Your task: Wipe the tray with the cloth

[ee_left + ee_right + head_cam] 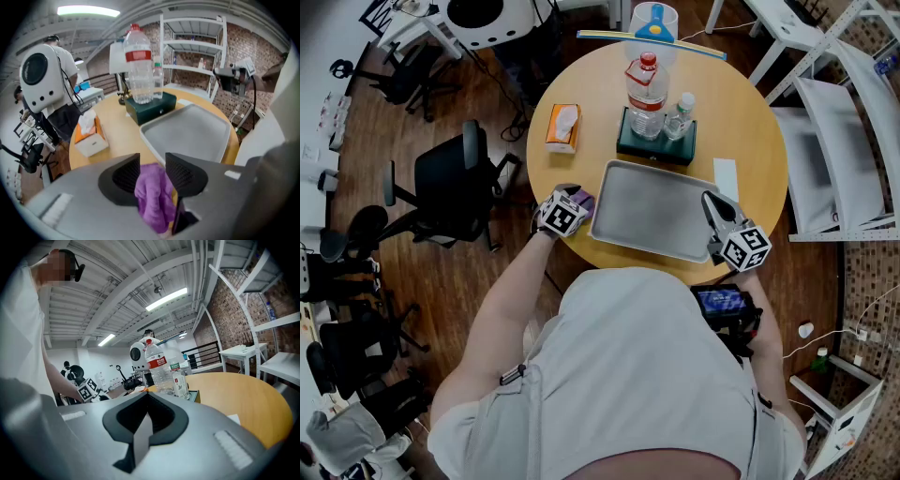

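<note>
A grey tray (pixel 652 211) lies on the round wooden table (pixel 750 122) in front of me, bare inside. My left gripper (pixel 577 202) points down at the table just left of the tray's left rim. A bunched purple cloth (pixel 587 197) fills the gap between its jaws; in the left gripper view the cloth (pixel 152 197) touches both pads, with the tray (pixel 197 133) just beyond. My right gripper (pixel 711 199) is at the tray's right rim and nearly level. In the right gripper view its jaws (pixel 146 401) are closed on a thin grey strip, seemingly that rim.
Behind the tray a dark green box (pixel 654 141) carries a large water bottle (pixel 645 89) and a small bottle (pixel 680 114). An orange tissue box (pixel 563 127) stands at the left, a white card (pixel 726 178) at the right. A black office chair (pixel 455 187) is left of the table.
</note>
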A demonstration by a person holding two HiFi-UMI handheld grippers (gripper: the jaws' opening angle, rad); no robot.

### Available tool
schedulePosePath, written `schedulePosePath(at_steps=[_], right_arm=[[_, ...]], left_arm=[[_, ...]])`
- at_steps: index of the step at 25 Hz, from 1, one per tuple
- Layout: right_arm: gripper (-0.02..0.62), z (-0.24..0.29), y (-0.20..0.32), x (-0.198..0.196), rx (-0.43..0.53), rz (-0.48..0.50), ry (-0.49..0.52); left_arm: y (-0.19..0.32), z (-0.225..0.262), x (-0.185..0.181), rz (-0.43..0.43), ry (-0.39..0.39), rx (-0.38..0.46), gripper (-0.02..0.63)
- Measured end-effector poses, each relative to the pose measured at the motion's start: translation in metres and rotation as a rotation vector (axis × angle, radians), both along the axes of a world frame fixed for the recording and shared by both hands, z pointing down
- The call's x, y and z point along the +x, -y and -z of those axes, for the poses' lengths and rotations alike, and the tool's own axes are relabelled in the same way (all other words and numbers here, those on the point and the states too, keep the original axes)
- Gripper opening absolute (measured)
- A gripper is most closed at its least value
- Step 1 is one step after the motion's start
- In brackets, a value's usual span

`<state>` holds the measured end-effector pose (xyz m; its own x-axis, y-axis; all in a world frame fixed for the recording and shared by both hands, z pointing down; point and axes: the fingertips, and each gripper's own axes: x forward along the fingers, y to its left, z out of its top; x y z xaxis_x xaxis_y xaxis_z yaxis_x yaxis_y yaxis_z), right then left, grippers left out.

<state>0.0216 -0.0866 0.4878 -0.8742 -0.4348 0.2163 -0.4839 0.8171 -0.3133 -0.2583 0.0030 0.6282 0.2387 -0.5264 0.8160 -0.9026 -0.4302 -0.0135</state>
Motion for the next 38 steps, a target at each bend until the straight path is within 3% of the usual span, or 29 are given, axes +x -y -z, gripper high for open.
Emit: schedulePosePath(at_steps=[4, 9, 11, 12, 13, 15, 18, 22, 25, 27, 31, 33, 38], right_arm=[[0.003, -0.004, 0.001, 0.001, -0.009, -0.01, -0.005], [0.003, -0.004, 0.003, 0.005, -0.015, -0.026, -0.005], [0.003, -0.003, 0.002, 0.005, -0.013, -0.027, -0.006], [0.003, -0.003, 0.001, 0.005, -0.012, -0.028, -0.007], [0.003, -0.002, 0.002, 0.006, -0.013, -0.03, -0.007], [0.003, -0.002, 0.001, 0.008, -0.015, -0.035, -0.007], [0.003, -0.005, 0.001, 0.009, -0.018, -0.037, -0.007], [0.003, -0.008, 0.002, 0.009, -0.022, -0.043, -0.002], [0.003, -0.009, 0.002, 0.012, -0.029, -0.051, -0.001], [0.003, -0.011, 0.004, 0.018, -0.032, -0.068, -0.006], [0.003, -0.017, -0.003, 0.034, -0.046, -0.126, -0.01], [0.003, -0.019, -0.007, 0.039, -0.053, -0.148, -0.015], [0.003, -0.022, -0.012, 0.061, -0.074, -0.23, -0.029]], left_arm=[[-0.031, -0.06, -0.017, -0.039, 0.068, -0.242, 0.242], [-0.056, -0.105, -0.031, 0.006, 0.112, -0.385, 0.234], [-0.054, -0.107, -0.037, 0.044, 0.119, -0.368, 0.183], [-0.052, -0.105, -0.039, 0.056, 0.12, -0.351, 0.108], [-0.051, -0.103, -0.041, 0.064, 0.123, -0.34, 0.081], [-0.049, -0.093, -0.045, 0.07, 0.136, -0.315, 0.072], [-0.028, -0.064, -0.045, 0.054, 0.143, -0.209, 0.072], [0.01, -0.032, -0.021, -0.07, 0.14, -0.111, 0.072], [0.037, -0.024, 0.006, -0.215, 0.192, -0.081, 0.072], [0.055, -0.029, 0.02, -0.35, 0.282, -0.066, 0.072], [0.079, -0.051, 0.035, -0.65, 0.55, -0.036, 0.072], [0.09, -0.061, 0.04, -0.717, 0.604, -0.033, 0.072], [0.111, -0.086, 0.048, -0.808, 0.614, -0.093, 0.074]])
